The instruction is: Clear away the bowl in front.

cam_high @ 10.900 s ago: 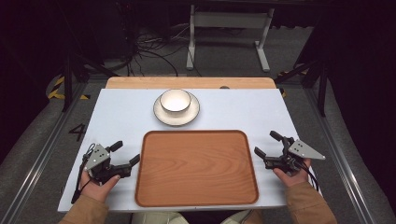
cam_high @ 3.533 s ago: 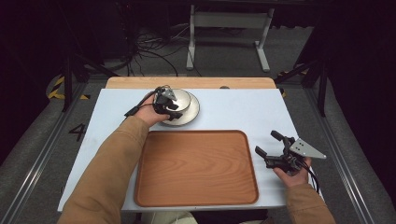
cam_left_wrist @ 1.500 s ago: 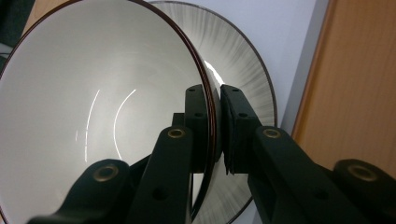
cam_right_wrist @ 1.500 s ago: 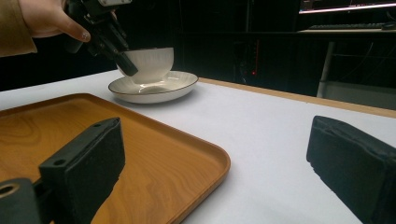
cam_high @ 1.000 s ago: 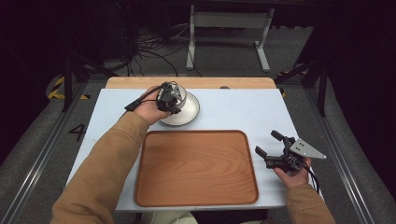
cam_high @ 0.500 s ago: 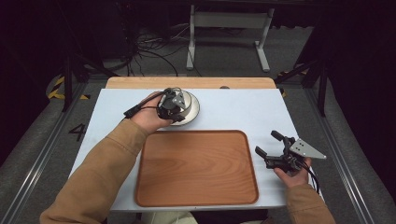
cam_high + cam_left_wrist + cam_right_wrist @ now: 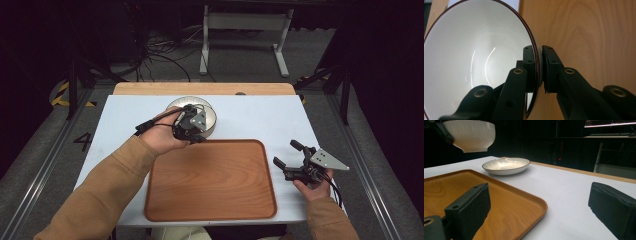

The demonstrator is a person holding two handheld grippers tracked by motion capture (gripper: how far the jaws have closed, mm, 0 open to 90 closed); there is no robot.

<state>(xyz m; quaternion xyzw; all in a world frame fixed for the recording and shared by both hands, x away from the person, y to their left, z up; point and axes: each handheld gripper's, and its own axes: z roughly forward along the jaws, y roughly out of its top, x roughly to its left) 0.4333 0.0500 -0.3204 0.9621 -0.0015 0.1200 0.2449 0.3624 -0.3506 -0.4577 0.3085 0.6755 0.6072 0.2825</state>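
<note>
Bowl (image 7: 469, 135) first: it looks like glazed ceramic, so I judge it stiff, fairly heavy for its size, slick on the surface and liable to chip or break if dropped. A pinch on the rim, one jaw inside and one outside, is the natural hold, though the smooth glaze could let it tilt or slip in a thin grip like that. It is white inside and out, with a thin dark line along the rim and a small foot underneath.

In the left gripper view the left hand-held gripper (image 7: 539, 67) is clamped on that rim (image 7: 534, 45), one jaw against the inner wall, the other against the outside. In the right gripper view the bowl hangs in the air at the upper left of the frame, clear of the white plate (image 7: 506, 166) lying below and beyond it.

In the high view the left hand-held gripper (image 7: 192, 127) sits just above centre, over the near edge of the plate (image 7: 212, 117) and the far edge of the wooden tray (image 7: 212, 182). At the lower right, the right hand-held gripper (image 7: 289, 159) rests on the desk (image 7: 265, 115) beside the tray, jaws spread wide with nothing between them.
</note>
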